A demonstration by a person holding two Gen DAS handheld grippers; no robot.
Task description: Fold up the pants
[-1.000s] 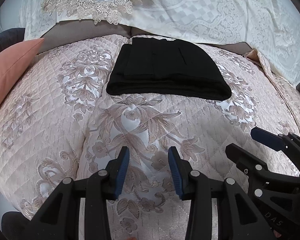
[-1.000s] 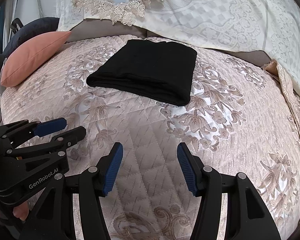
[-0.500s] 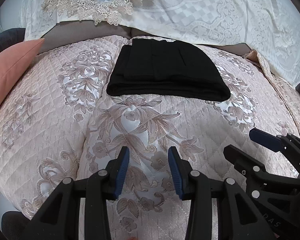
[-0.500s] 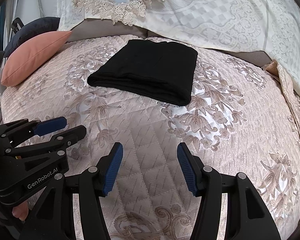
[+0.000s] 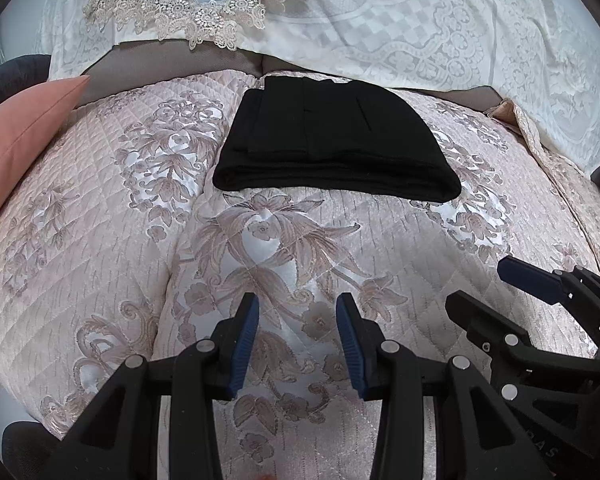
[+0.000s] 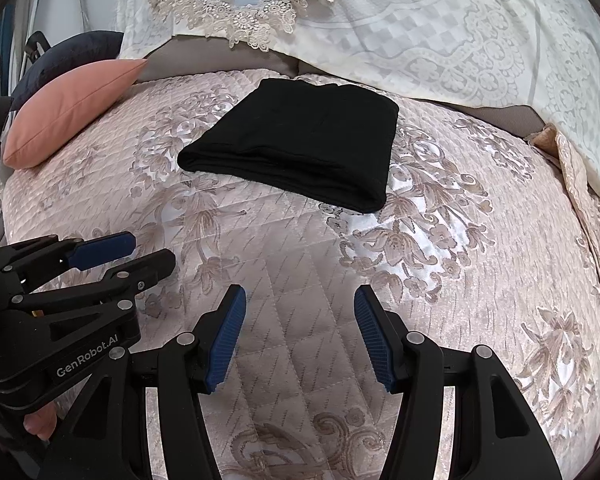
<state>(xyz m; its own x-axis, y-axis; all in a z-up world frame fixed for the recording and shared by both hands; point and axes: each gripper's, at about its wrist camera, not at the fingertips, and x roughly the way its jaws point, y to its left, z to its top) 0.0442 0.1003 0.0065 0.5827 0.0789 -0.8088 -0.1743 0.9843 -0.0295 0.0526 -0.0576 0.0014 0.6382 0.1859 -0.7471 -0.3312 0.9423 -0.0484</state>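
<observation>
The black pants (image 5: 332, 140) lie folded into a neat rectangle on the quilted floral bedspread (image 5: 100, 240), well ahead of both tools. The left gripper (image 5: 296, 344) and right gripper (image 6: 300, 336) hover spread apart, holding nothing.

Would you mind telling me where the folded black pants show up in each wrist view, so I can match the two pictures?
Left wrist: folded black pants upper centre, lying on the quilted cover, beyond the open left gripper.
Right wrist: the pants upper centre, slightly left, beyond the open right gripper.
Shared landmark: the pink cushion at the left edge.
</observation>
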